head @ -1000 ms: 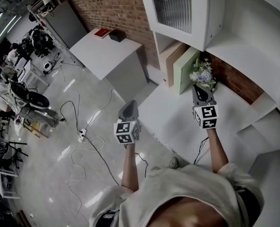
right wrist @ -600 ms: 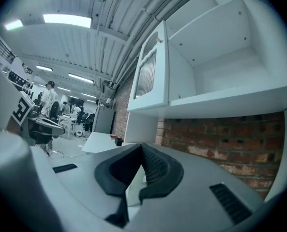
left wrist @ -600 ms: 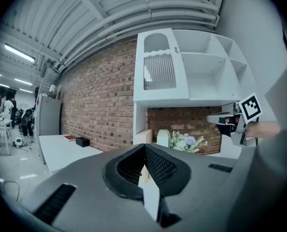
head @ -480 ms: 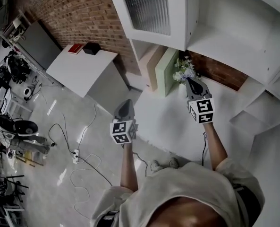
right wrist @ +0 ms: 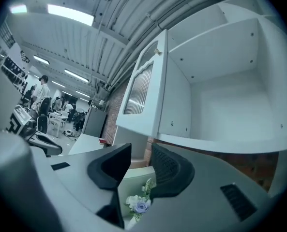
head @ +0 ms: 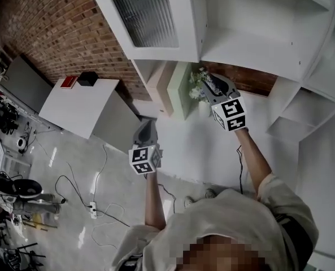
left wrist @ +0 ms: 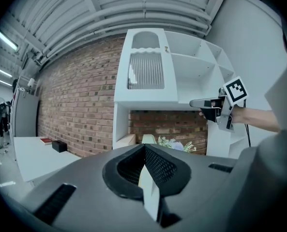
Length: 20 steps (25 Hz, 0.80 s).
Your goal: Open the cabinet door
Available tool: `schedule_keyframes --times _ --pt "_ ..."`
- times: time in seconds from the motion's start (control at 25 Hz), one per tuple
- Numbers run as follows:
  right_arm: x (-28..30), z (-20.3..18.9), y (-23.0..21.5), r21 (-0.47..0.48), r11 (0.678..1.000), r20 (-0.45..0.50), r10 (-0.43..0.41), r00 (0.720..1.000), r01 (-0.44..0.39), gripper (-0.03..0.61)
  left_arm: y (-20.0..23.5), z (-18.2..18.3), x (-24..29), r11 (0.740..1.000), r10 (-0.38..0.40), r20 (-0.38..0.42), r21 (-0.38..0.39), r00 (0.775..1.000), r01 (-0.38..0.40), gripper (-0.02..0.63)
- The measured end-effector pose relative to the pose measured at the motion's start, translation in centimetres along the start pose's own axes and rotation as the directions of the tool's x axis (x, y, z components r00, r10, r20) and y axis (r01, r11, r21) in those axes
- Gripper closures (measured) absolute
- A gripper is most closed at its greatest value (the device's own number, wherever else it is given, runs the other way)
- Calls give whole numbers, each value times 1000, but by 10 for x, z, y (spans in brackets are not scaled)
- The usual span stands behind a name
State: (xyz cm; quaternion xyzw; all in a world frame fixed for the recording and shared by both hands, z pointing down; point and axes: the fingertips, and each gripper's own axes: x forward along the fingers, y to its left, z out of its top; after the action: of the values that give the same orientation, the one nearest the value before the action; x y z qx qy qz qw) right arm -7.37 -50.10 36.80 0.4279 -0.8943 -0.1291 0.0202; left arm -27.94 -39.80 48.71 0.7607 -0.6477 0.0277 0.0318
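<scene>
White cabinet door with a ribbed glass panel (head: pixel 147 16) stands swung out from its upper compartment — judged open already. Right gripper (right wrist: pixel 136 166) below that compartment, jaws opening, nothing between them; a pale flower bunch (right wrist: pixel 137 204) shows behind. Left gripper (left wrist: pixel 144 167) closed, empty, well apart. If more swing is wanted: pinch the free edge, follow the hinge arc — no straight pull.

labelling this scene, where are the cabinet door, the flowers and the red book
cabinet door (head: pixel 149 17): head view, on its ribbed glass pane
flowers (right wrist: pixel 137 205): right gripper view, on a pale bloom
red book (head: pixel 69 82): head view, on its cover
</scene>
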Motion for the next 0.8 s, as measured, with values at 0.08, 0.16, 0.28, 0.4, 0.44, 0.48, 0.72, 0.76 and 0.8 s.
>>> schedule_keyframes --times 0.08,0.16,0.28,0.4,0.44,0.48,0.72,0.76,0.8 --pt "11 7 -2 -13 1000 0 4 1000 -4 419 1 2 1 1000 -7 10 4 1000 7 588" --pt "21 14 -7 -15 1000 5 -7 1000 7 417 4 4 1 1000 -11 14 10 1000 10 588" --pt "34 29 -16 -6 1000 23 -30 999 30 411 8 5 3 1000 -12 14 15 1000 12 588" --pt "49 39 -22 1 999 28 -41 999 41 410 11 6 3 1000 -11 10 16 1000 11 588" --pt "53 41 -23 7 999 27 -42 999 42 410 12 5 2 1000 -10 9 16 1000 10 588" --pt "55 43 -24 12 999 27 -44 999 43 410 13 5 0 1000 -8 7 15 1000 8 588" --pt "66 48 -31 49 998 28 -38 999 37 414 24 6 -6 1000 13 9 13 1000 -13 588" --pt "67 47 -31 51 998 28 -37 999 36 415 26 6 -6 1000 16 13 12 1000 -16 588" --pt "67 46 -31 53 998 31 -40 999 39 423 27 7 -7 1000 19 16 13 1000 -20 588"
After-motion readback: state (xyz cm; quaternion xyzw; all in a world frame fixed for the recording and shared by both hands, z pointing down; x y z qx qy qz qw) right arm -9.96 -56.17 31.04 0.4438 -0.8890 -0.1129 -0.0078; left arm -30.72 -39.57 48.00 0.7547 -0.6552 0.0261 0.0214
